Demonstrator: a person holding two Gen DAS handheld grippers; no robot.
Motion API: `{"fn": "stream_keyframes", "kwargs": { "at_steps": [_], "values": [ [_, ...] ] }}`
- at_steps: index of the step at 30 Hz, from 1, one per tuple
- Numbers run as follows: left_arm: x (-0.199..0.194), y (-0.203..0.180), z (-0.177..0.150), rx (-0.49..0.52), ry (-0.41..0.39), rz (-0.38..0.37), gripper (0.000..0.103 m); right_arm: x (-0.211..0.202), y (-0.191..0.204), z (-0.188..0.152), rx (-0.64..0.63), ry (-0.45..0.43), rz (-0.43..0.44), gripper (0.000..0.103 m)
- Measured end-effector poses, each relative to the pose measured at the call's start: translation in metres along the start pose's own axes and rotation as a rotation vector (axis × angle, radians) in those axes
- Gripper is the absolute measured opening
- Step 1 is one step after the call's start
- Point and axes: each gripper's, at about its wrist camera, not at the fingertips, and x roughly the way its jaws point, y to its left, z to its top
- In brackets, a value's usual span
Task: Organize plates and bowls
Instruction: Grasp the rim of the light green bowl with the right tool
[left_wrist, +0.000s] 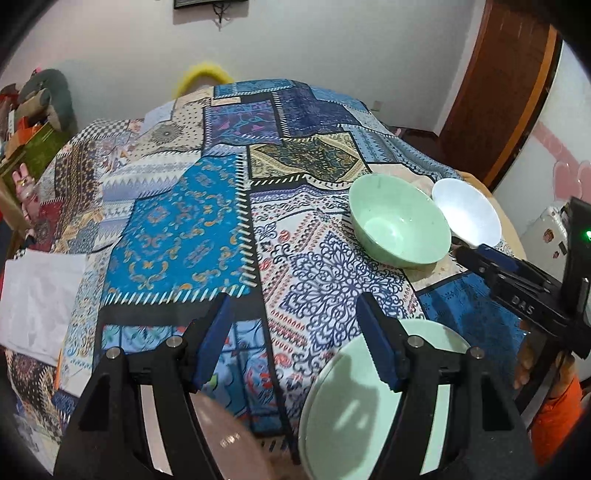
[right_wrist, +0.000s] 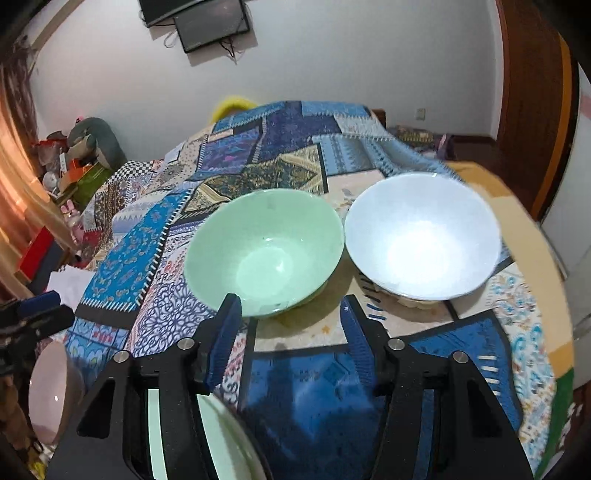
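Green bowl (right_wrist: 264, 254) empty — white bowl (right_wrist: 423, 236) just right of it, empty; green plate (left_wrist: 354, 406) nearer; both grippers — left gripper (left_wrist: 291, 339), right gripper (right_wrist: 290, 332) — gape, holding nothing.

Big patchwork cloth with blue, white and gold patterns (left_wrist: 221, 206) covers whole table. White folded paper (left_wrist: 40, 295) lies on cloth at left edge. Yellow fuzzy thing (left_wrist: 203, 72) peeks up behind far edge of table. Grey stuffed toy (right_wrist: 94, 138) sits on messy pile by left wall, green box (left_wrist: 37, 147) near it. Black flat screen (right_wrist: 212, 24) hangs on white wall, loose wires under it. Brown wooden door (right_wrist: 532, 110) stands at right.
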Motion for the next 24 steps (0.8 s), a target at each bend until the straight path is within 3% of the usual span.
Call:
{"fn": "stream_keyframes", "kwargs": {
  "at_steps": [3,8,17,20,24],
  "values": [
    [0.006,-0.005,0.002,0.013,-0.005,-0.007,0.068,0.016,-0.005,0.001,0.018,0.059,0.019,0.044],
    [0.008,-0.008,0.007,0.016,-0.039,-0.008,0.068,0.027,-0.008,0.004,0.030,0.082,0.023,0.041],
    [0.022,-0.015,0.013,0.023,-0.012,-0.023,0.068,0.056,-0.015,0.012,0.104,0.173,0.064,0.036],
    [0.026,-0.017,0.013,0.026,-0.005,-0.021,0.068,0.065,-0.015,0.013,0.073,0.208,0.058,0.028],
    [0.032,-0.020,0.016,0.022,0.004,-0.020,0.068,0.065,-0.007,0.013,0.005,0.218,0.069,0.025]
  ]
}}
